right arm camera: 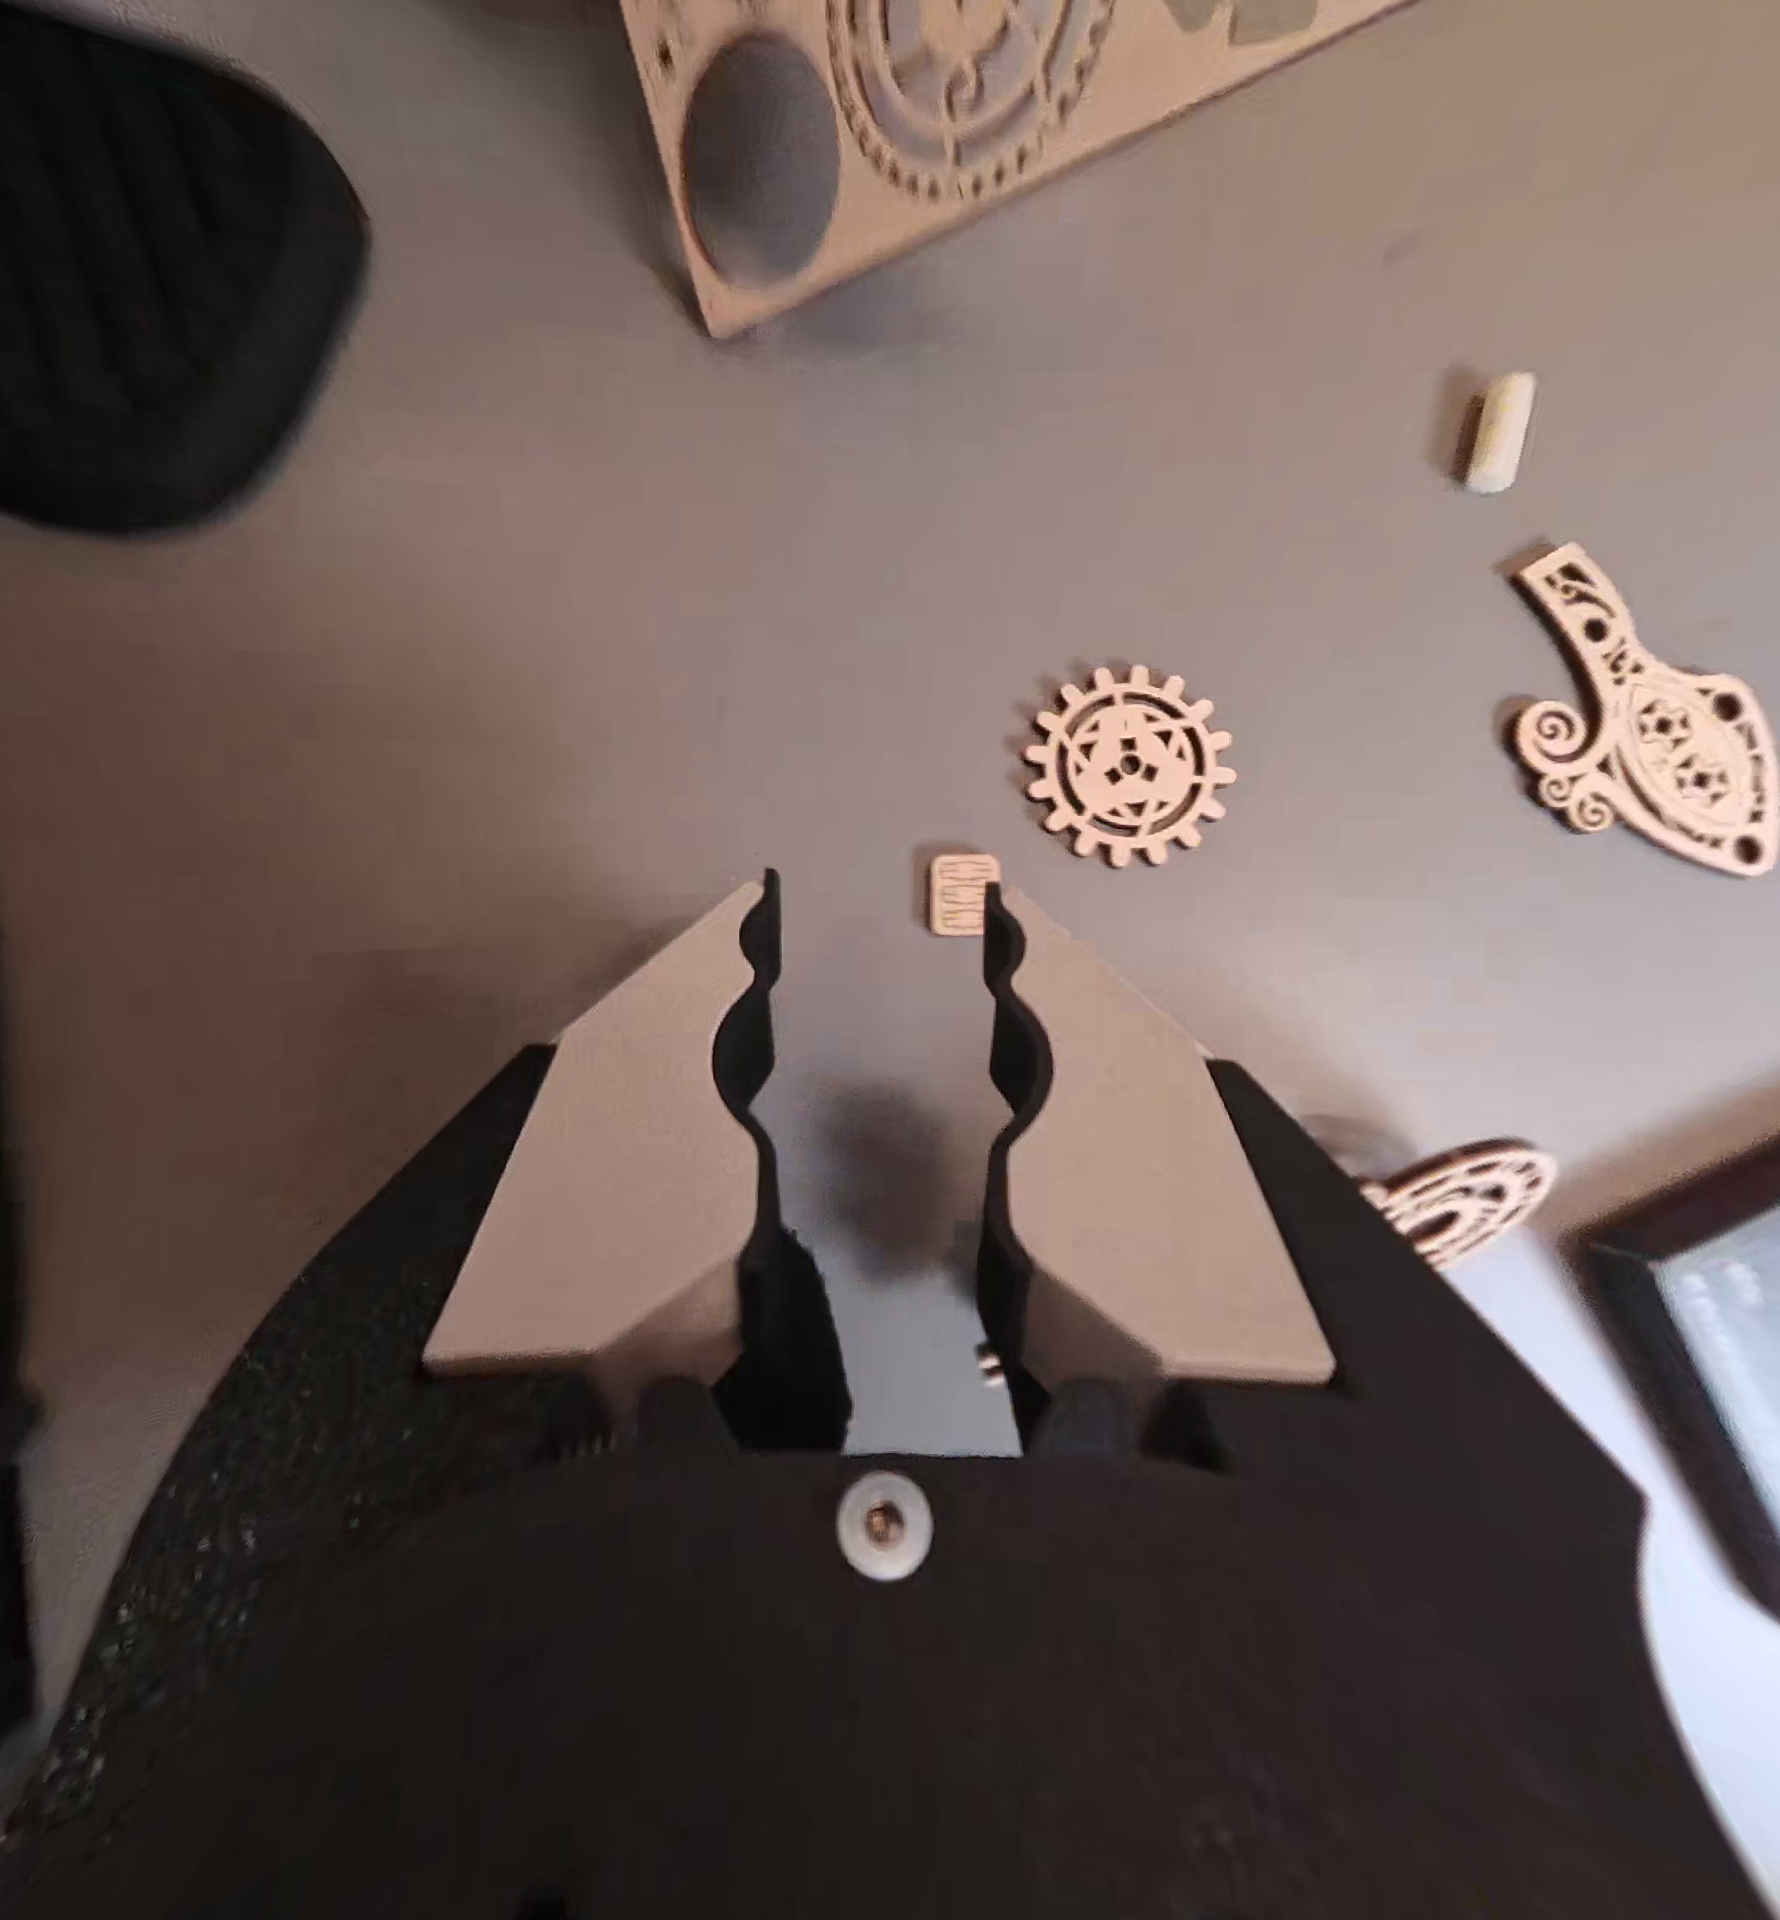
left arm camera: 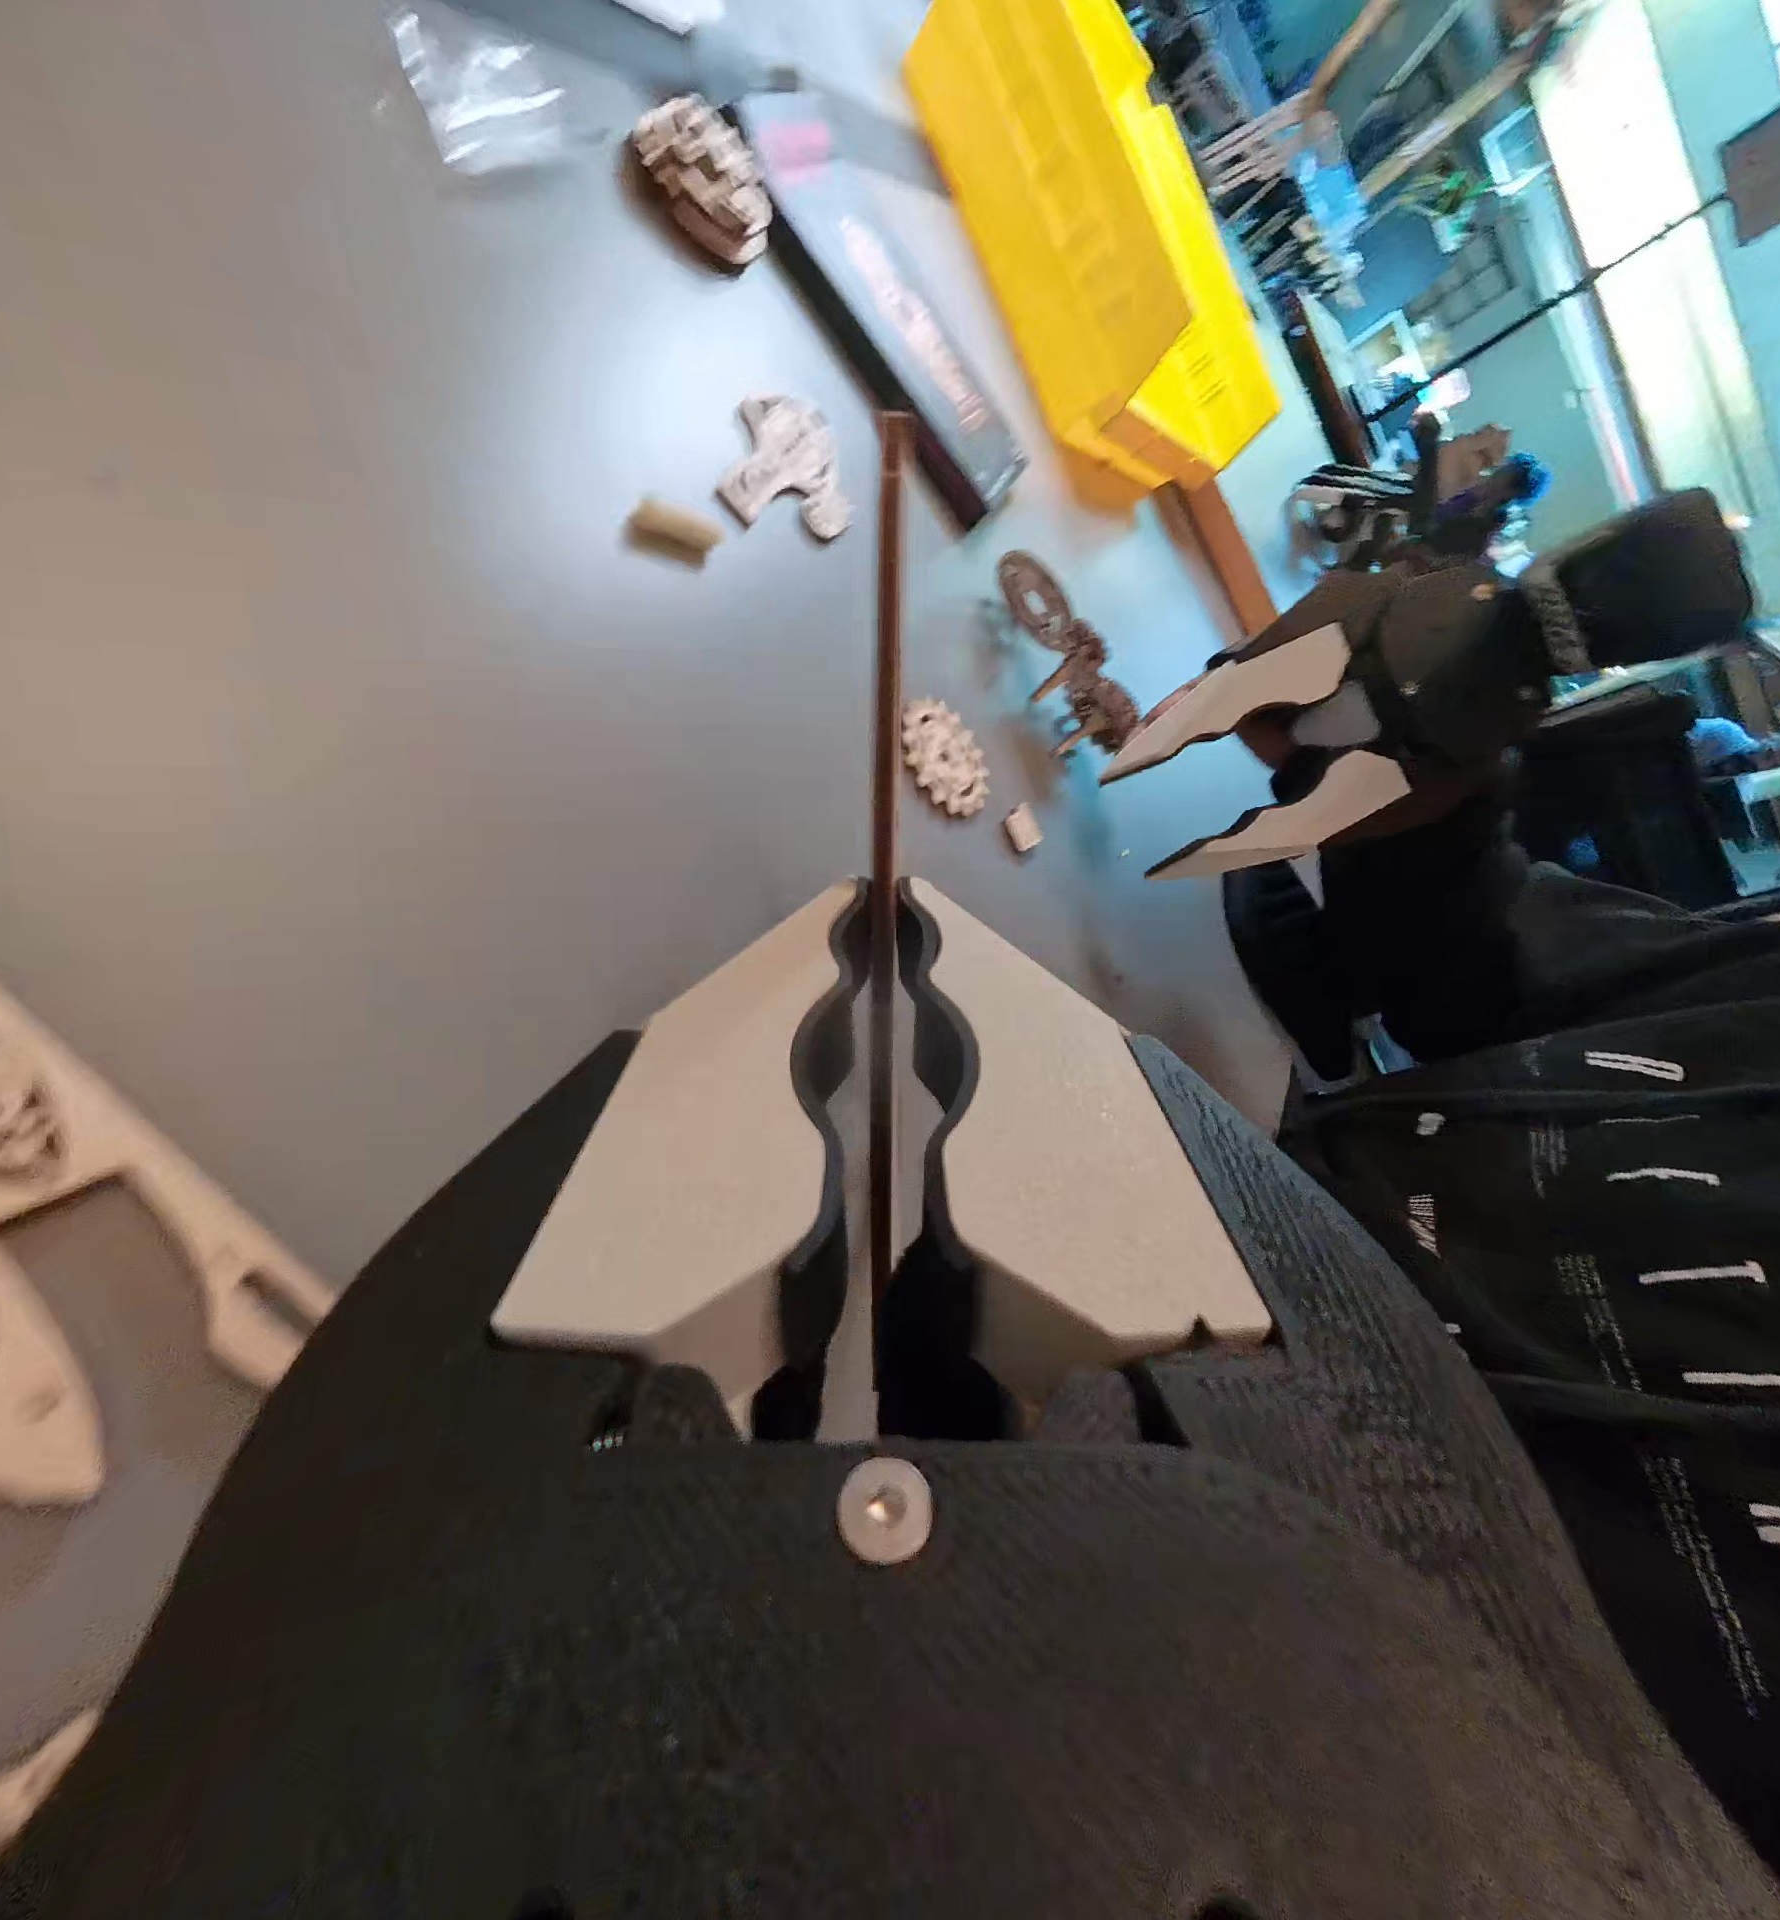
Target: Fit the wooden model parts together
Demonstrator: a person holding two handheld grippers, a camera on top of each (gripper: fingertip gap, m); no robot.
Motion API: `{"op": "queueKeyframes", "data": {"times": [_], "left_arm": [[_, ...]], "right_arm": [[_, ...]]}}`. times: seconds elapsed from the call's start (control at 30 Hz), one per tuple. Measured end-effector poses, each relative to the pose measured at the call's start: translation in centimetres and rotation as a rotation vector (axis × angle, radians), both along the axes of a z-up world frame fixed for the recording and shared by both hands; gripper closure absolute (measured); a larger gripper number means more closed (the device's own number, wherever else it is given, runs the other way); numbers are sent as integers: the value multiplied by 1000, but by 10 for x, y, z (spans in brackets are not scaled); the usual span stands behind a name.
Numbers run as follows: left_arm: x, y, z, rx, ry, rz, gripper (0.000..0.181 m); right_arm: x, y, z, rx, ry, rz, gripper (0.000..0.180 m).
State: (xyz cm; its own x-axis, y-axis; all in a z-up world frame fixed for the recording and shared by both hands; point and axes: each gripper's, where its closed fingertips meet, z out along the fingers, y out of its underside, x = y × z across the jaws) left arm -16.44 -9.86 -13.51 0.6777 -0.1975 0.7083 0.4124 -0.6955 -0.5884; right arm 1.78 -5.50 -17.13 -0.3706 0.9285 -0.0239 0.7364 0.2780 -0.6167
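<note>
My left gripper (left arm camera: 884, 885) is shut on a thin flat wooden part (left arm camera: 888, 665), seen edge-on and sticking out forward above the grey table. My right gripper (right arm camera: 881, 894) is open and empty, pointing down at the table; it also shows in the left wrist view (left arm camera: 1140, 816). A small square wooden piece (right arm camera: 957, 894) lies just by its right fingertip (right arm camera: 998, 906). A wooden gear (right arm camera: 1127, 765) lies beyond it, also in the left wrist view (left arm camera: 943, 756). An ornate curved wooden part (right arm camera: 1655, 727) and a small wooden peg (right arm camera: 1494, 428) lie farther right.
A wooden cut-out sheet (right arm camera: 865, 135) lies at the far side, its corner also in the left wrist view (left arm camera: 24, 1226). A round wooden assembly (right arm camera: 1457, 1200) and a dark-framed box (right arm camera: 1717, 1340) sit right. A yellow bin (left arm camera: 1083, 229) and plastic bag (left arm camera: 470, 94) stand beyond. Tip to tip, the grippers are about 20 cm apart. Measured from the fingertips, the small square wooden piece (right arm camera: 957, 894) is 4 cm or so from the right gripper and 20 cm from the left. My right gripper is the nearer one to the wooden gear (right arm camera: 1127, 765): about 6 cm, against 20 cm. The left camera catches it too, in the left wrist view (left arm camera: 954, 757).
</note>
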Motion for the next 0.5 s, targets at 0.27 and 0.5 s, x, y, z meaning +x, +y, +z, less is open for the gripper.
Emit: {"op": "queueKeyframes", "data": {"times": [0.27,0.5], "left_arm": [[-32,-34,-36,-90,-75,125,174],[-58,-57,-39,-81,-34,231,135]], "right_arm": [[-6,10,-39,176,-324,156,144],[-10,21,-44,197,-373,154,164]]}}
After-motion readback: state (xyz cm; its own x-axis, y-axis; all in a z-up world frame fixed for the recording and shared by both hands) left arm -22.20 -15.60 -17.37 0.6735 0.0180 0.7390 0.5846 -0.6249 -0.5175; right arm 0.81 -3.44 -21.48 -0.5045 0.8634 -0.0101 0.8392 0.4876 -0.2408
